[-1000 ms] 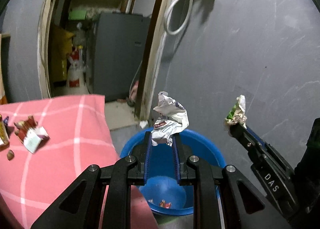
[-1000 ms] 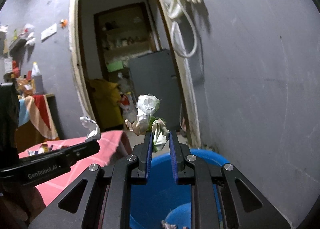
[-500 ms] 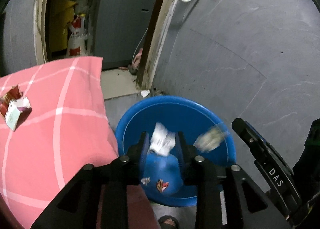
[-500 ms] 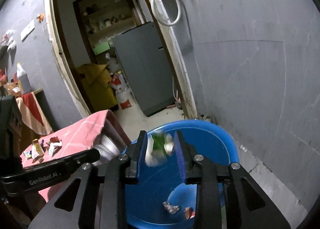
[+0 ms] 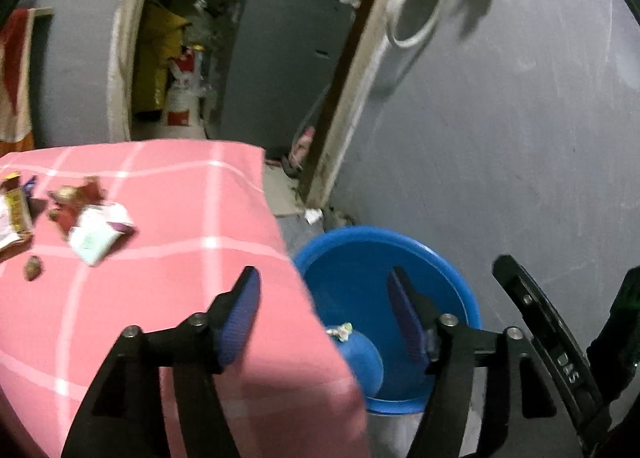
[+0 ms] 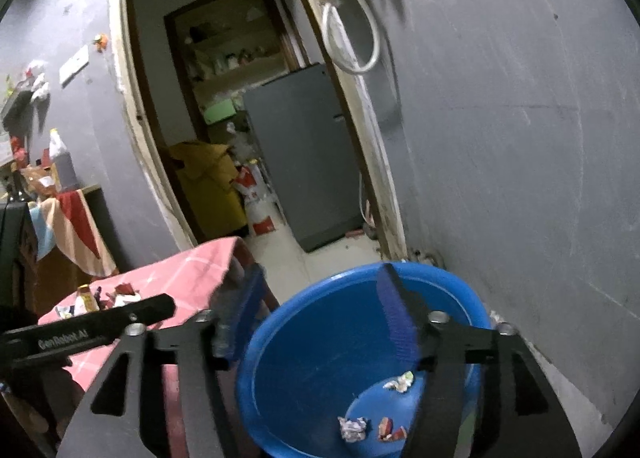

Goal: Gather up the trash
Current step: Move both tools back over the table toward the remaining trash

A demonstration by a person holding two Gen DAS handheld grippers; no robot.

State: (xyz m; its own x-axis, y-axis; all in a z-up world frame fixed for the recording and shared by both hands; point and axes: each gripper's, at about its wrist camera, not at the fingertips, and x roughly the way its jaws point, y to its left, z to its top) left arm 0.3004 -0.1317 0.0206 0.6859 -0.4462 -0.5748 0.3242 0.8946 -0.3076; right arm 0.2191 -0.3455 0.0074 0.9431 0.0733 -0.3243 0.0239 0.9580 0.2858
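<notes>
Both grippers, left [image 5: 324,310] and right [image 6: 316,318], are opening wide, ribbed blue pads empty. Below, crumpled wrappers [image 6: 352,428] lie in the round blue plastic tub [image 6: 304,362]. More litter [image 5: 96,232] sits on the pink checked cloth [image 5: 180,258] beyond.

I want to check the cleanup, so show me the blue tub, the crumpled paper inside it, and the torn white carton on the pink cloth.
blue tub [image 6: 304,342]: right wrist view, bare inner wall.
crumpled paper [image 6: 352,428]: right wrist view, middle of the wad on the tub's bottom.
torn white carton [image 5: 96,238]: left wrist view, its white face.
</notes>
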